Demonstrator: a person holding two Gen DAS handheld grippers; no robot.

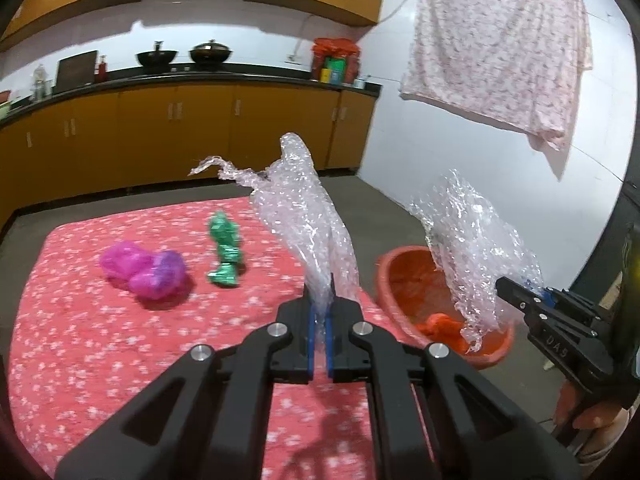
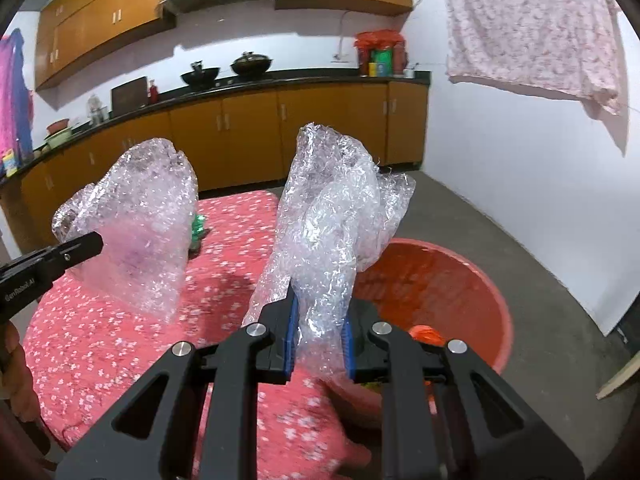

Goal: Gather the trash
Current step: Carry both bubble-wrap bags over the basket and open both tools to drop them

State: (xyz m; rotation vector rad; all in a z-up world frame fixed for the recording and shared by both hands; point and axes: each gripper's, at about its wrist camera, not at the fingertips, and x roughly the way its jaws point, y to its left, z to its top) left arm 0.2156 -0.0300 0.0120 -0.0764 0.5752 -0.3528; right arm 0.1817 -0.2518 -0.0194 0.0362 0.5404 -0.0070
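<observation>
Gripping one crumpled wad of clear bubble wrap each, both grippers are closed on trash. In the left wrist view the left gripper (image 1: 320, 312) sits at bottom centre with its blue pads pinched almost together on the thin tail of the left wrap (image 1: 304, 216), which stands up and flares above the jaws. The right gripper (image 1: 510, 292) enters from the right edge of that view, clamped on the right wrap (image 1: 476, 248), which hangs over the basin (image 1: 400, 264). In the right wrist view the right gripper (image 2: 320, 320) holds a thicker bunch, so its pads stand a little apart with the plastic squeezed between them. Both wads look very light, soft and springy; they should crush easily and not break, but the film is slick, so a hold on a gathered, bunched neck seems safer than on a loose edge. The orange basin, lower right in both views, stands beside the red flowered table (image 1: 100, 360) and already holds some orange scraps at its bottom; what else lies in it I cannot tell. Left on the table, at middle left of the left view, are a purple wad (image 1: 144, 272) and, just beside it, a green wad (image 1: 226, 252), neither yet collected.
</observation>
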